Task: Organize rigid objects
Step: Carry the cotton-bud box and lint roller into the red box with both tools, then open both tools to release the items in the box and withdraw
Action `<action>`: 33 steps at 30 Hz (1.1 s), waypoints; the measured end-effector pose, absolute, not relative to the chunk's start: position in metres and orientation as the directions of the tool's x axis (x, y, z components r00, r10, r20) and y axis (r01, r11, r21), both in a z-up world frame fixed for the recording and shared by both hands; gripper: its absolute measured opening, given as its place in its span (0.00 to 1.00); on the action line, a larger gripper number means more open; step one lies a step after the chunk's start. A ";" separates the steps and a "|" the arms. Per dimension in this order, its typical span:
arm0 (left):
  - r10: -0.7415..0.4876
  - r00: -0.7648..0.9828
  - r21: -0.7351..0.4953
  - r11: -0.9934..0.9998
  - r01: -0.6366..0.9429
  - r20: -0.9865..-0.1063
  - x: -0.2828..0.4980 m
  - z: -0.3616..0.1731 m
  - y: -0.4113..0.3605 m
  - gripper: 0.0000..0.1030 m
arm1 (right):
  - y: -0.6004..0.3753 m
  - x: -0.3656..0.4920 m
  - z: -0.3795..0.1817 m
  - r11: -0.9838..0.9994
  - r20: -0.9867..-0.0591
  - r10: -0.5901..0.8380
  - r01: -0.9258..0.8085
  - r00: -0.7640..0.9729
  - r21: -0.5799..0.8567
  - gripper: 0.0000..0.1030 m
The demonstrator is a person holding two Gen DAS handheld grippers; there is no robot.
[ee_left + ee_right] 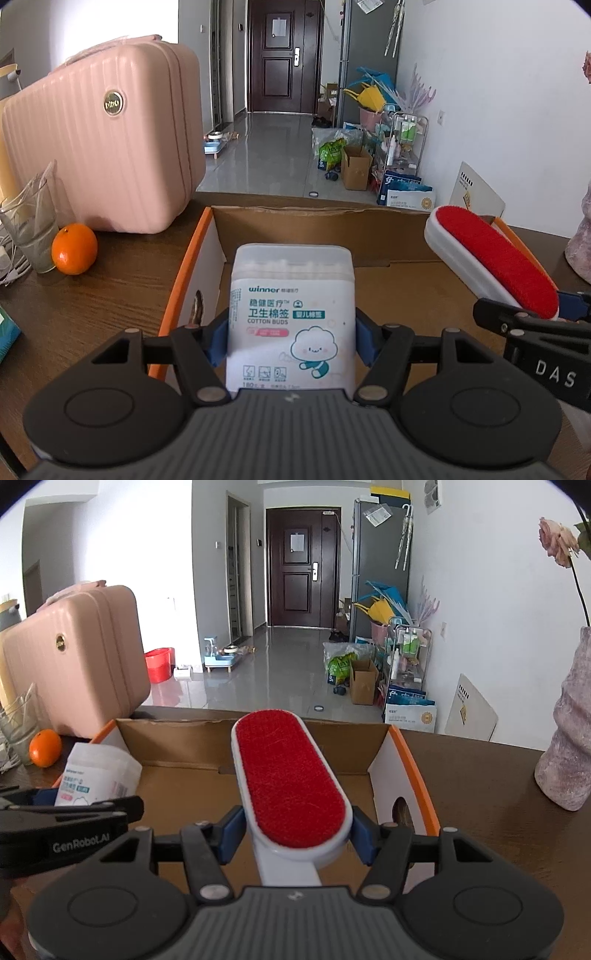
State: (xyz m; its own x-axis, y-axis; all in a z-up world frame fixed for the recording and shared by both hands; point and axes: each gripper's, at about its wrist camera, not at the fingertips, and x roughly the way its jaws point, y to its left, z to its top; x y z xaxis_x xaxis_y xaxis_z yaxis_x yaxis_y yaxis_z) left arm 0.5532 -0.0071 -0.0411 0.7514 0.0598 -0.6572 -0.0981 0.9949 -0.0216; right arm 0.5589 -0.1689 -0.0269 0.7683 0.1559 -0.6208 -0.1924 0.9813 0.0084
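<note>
The left gripper [291,341] is closed on a white box of cotton buds [291,314], its blue pads pressed to the box's two sides; the box is held upright above the open cardboard box [295,221], toward that box's left side. The right gripper [295,834] is closed on a lint brush [290,779], clamping the white body just where the handle meets the red pad. The brush points away from the camera, red face up, over the middle of the cardboard box. In the left wrist view the brush shows at the right, over the box's right wall.

The cardboard box has orange-edged white side walls and sits on a brown wooden table [92,314], reaching almost to the table's far edge. Left of it on the table are an orange [74,249], a clear plastic cup [35,229] just beside the orange, and behind them a pink hard case [110,147] standing upright near the far left edge. A mottled pink vase [570,731] stands at the table's right side, well apart from the box.
</note>
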 end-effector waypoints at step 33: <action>0.082 0.785 -0.018 0.993 -0.118 -0.614 0.538 -0.022 -0.004 1.00 | -0.177 0.551 -0.021 0.987 -0.616 0.080 -0.148 0.784 -0.060 0.94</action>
